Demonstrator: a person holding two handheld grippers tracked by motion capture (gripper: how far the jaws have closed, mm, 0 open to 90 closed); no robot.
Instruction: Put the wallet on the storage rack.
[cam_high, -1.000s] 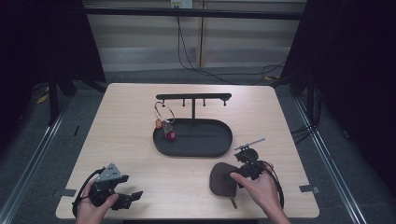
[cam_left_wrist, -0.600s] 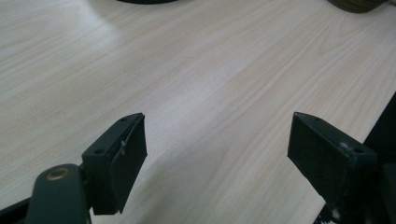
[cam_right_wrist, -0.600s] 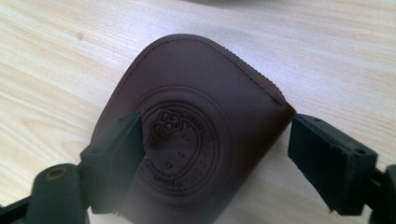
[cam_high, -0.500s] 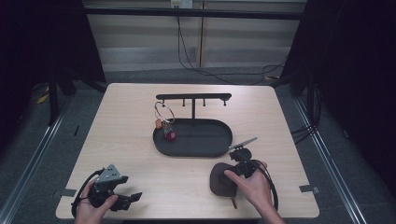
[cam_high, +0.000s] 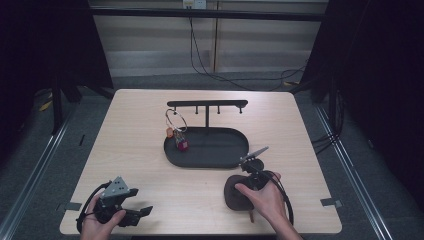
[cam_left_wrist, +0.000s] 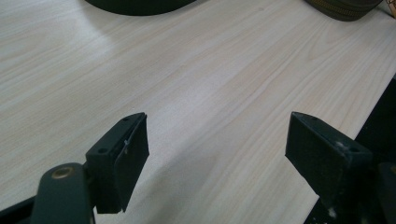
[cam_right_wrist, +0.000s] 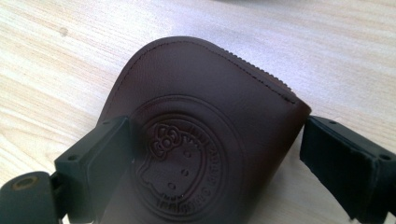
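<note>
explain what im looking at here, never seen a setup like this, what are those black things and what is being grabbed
A person sits at a wooden table and holds a hand tool in each hand. Each tool is a gripper with two black jaws and its own small camera.

The high view looks down from above. The left gripper rests near the table's front left corner. The right gripper is over a brown leather pouch. Further back stands a black oval tray with a T-shaped rack, from which a key ring with small charms hangs.

The left gripper view looks along the left gripper's jaws: they stand open over bare wood.

The right gripper view shows the right gripper straddling the pouch, which has a stamped cartoon cat emblem. Its jaws have just been opening; a small gap shows beside the right jaw, so the pouch looks released rather than gripped.
</note>
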